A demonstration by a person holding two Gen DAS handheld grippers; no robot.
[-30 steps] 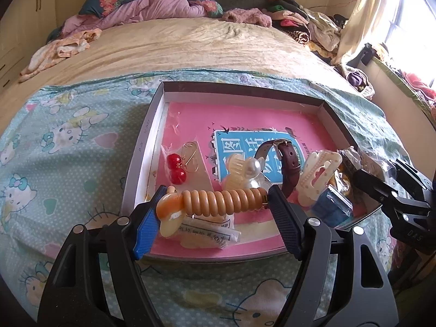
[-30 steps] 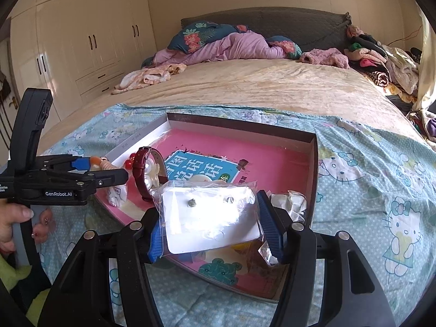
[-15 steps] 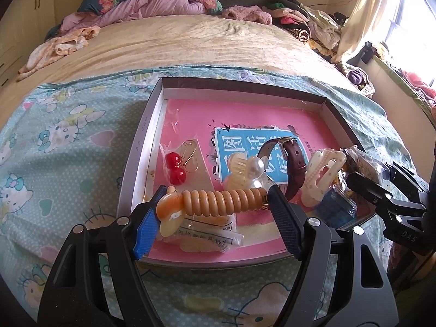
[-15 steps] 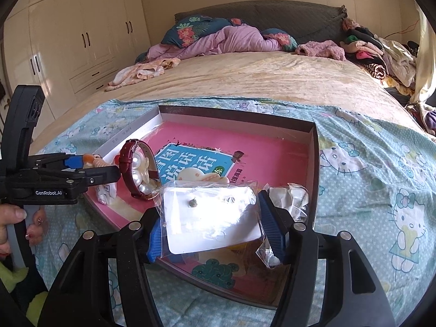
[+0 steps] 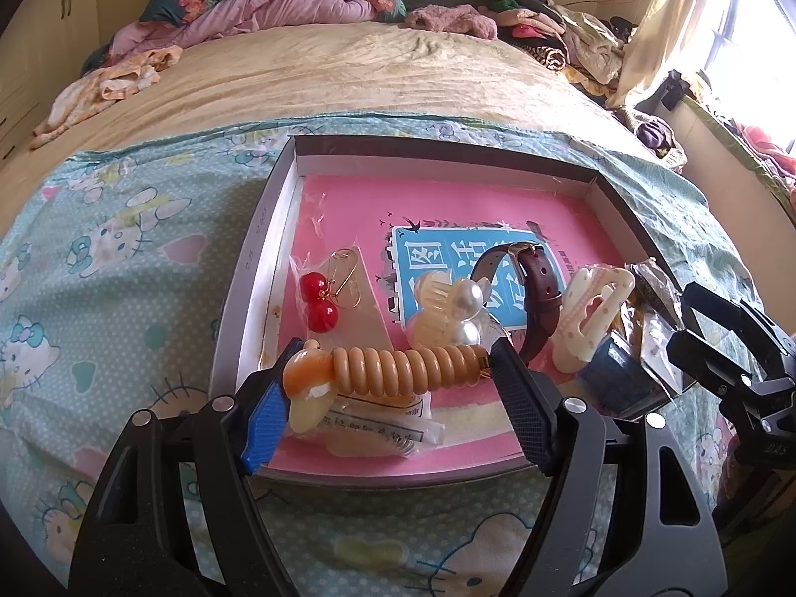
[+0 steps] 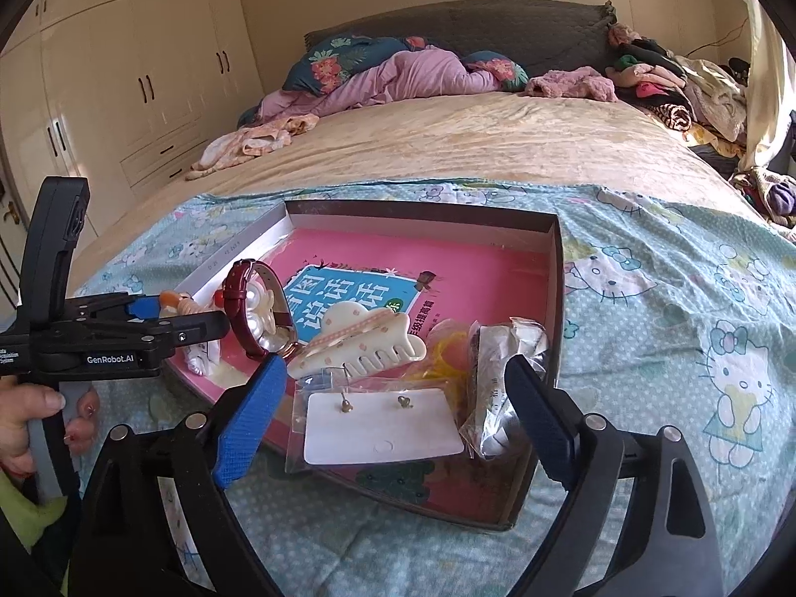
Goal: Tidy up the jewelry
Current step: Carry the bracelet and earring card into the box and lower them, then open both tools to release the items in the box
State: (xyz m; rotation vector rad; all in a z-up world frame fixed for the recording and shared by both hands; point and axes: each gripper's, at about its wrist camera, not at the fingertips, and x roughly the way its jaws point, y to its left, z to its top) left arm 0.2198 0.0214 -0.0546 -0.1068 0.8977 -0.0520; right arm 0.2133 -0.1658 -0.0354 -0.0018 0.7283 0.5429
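Handling: the orange spiral hair tie is light, springy and smooth; the left tool clamps it end to end above the tray, at the 6 o'clock edge. A mid-coil grip probably slips less. The right tool stands wide apart and empty over the bagged earring card, which only the right wrist view shows clearly.
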